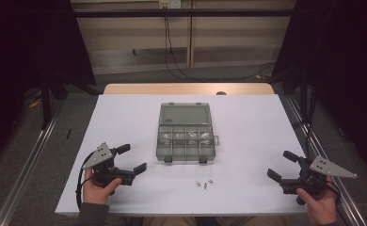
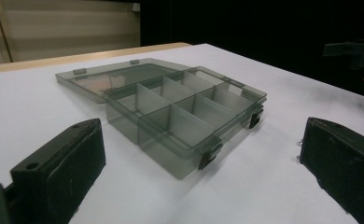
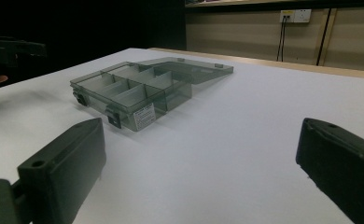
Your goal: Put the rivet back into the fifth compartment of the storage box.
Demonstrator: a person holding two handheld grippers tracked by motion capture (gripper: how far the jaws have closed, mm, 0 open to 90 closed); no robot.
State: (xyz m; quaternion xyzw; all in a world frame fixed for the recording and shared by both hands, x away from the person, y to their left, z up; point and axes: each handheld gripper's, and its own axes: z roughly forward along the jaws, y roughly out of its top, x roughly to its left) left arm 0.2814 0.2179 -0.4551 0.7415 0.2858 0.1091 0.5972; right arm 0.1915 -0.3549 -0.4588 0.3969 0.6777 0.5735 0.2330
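A smoky transparent compartment box (image 1: 185, 139) lies in the middle of the white table, its lid (image 1: 185, 114) folded flat open toward the far side. Small metal parts (image 1: 185, 136) sit in the far row of compartments. A few small screws (image 1: 203, 183) lie loose on the table in front of the box. My left gripper (image 1: 131, 158) rests open at the near left, pointing toward the box (image 2: 185, 116), nothing between its jaws. My right gripper (image 1: 283, 165) is open at the near right, also facing the box (image 3: 133, 91), empty.
The white table (image 1: 247, 122) has a wooden strip along its far edge. Metal rails run down the floor on both sides. Cables hang from a wall socket (image 3: 296, 16) behind the table. Dark curtains stand left and right.
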